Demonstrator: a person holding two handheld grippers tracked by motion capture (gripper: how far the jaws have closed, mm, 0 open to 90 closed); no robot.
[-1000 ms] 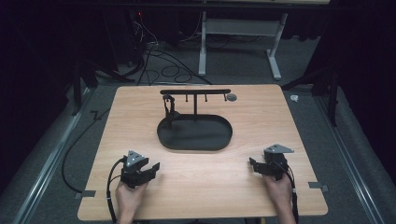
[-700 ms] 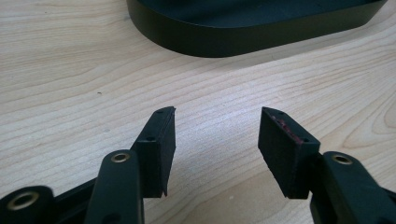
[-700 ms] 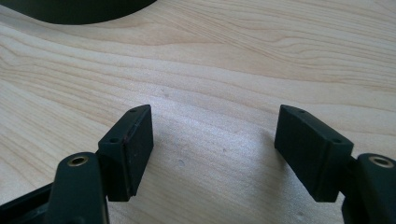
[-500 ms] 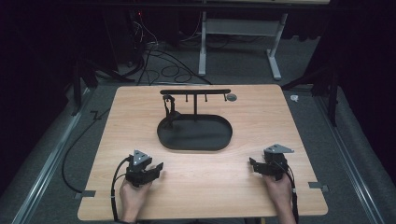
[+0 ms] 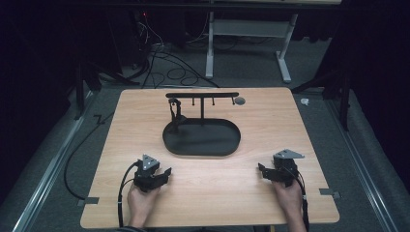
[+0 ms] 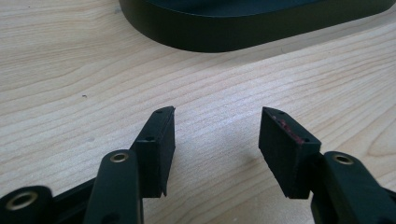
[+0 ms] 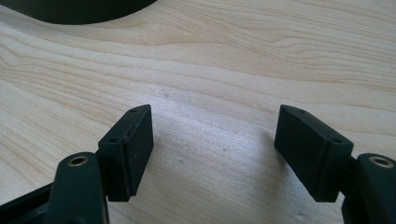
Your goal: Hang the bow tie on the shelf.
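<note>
Both the left claw point(image 5: 164, 172) and right claw point(image 5: 262, 170) gaped wide and empty over the bare surface point(image 5: 217, 193); the black stand point(image 5: 201, 137) sat ahead between them, untouched; all handling remained, I judged.

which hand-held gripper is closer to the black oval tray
Left. The left hand-held gripper sits just below the black oval tray, near its left end; the right hand-held gripper lies farther off, beyond its right end.
</note>
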